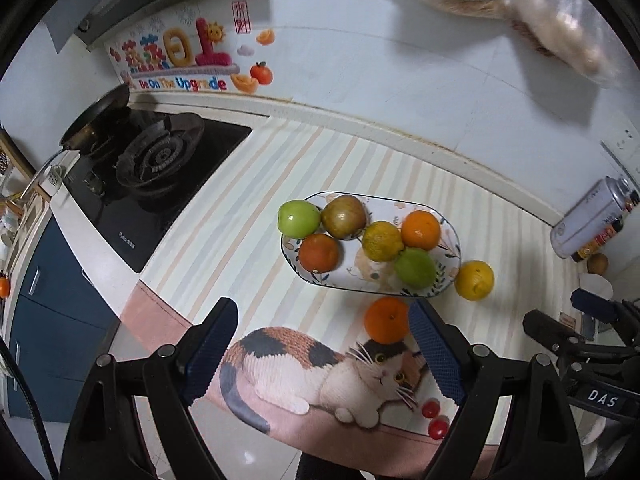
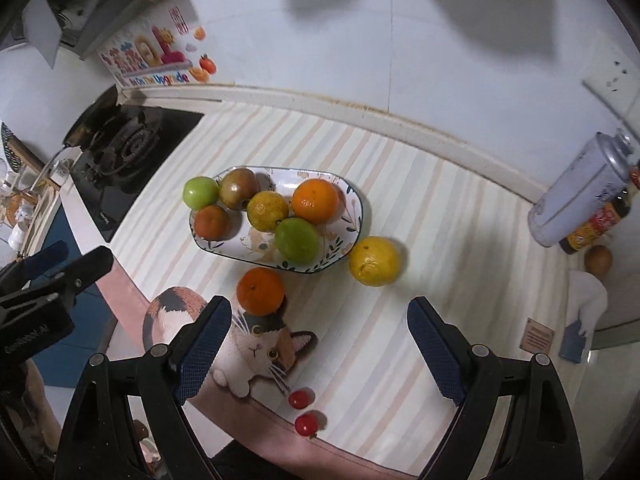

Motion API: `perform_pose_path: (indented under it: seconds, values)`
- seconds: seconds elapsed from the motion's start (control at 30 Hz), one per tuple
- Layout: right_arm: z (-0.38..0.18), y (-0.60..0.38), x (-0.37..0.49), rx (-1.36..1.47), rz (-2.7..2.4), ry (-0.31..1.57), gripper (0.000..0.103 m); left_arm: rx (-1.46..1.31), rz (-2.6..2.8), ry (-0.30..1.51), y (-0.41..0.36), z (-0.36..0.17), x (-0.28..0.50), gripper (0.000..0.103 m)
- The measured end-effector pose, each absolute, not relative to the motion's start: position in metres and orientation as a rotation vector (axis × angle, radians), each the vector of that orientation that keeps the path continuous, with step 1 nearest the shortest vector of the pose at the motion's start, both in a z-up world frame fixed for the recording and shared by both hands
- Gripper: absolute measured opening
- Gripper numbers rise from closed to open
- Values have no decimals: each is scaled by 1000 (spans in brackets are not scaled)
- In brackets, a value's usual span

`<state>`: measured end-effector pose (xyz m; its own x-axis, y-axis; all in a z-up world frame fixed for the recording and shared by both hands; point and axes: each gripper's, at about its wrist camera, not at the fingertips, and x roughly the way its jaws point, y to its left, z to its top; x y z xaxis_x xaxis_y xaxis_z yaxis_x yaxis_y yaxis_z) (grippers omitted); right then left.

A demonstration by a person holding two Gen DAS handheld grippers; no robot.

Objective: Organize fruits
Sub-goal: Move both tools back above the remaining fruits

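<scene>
An oval ceramic plate with a dark rim and painted flowers (image 1: 450,236) (image 2: 356,204) sits mid-counter on a pastel-striped mat printed with a calico cat (image 1: 248,216) (image 2: 440,240). Six fruits lie in it: a bright green apple (image 1: 299,218) (image 2: 201,193) hangs over the rim at 10 o'clock, a brownish-green apple (image 1: 344,216) (image 2: 239,189) touches it, a reddish-orange fruit (image 1: 319,253) (image 2: 212,222) lies at 8 o'clock, a mottled yellow-green citrus (image 1: 383,241) (image 2: 267,211) rests in the middle, an orange (image 1: 421,230) (image 2: 315,201) sits at 2 o'clock, and a lime-green round fruit (image 1: 415,268) (image 2: 297,241) at 5 o'clock.

Off the plate, a yellow citrus (image 1: 474,280) (image 2: 374,261) rests on the mat just beside the rim at 4 o'clock, and a loose orange (image 1: 387,320) (image 2: 261,291) lies just beside the rim at 6 o'clock, over the printed cat's head. Two small red cherry tomatoes (image 1: 434,418) (image 2: 303,411) sit close together near the mat's front edge.

The left gripper (image 1: 324,344) hovers above the mat, jaws spread wide and holding nothing; the loose orange shows just inside its right finger. The right gripper (image 2: 320,344) is likewise spread wide and empty above the mat.

A black gas hob (image 1: 160,184) (image 2: 132,152) lies at 9 o'clock of the plate, and a silver spray can (image 1: 592,220) (image 2: 580,196) stands at 3 o'clock.
</scene>
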<state>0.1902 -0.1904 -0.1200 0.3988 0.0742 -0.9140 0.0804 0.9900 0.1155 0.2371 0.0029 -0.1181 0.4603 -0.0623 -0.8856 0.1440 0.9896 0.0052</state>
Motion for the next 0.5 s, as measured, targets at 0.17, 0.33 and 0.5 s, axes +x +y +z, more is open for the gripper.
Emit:
perform_pose_path:
  seconds: [0.17,0.33,0.5]
  values:
    - [-93,-192,161,152,7,1112,92,64,-142,1057,-1,-102,213,87]
    - [-76,-192,143,154,26,1085,92,60,-152,1034,-4,-89,191,87]
    - [-60,-193,129,160,38,1056,92,56,-155,1015,-2,-80,177,87]
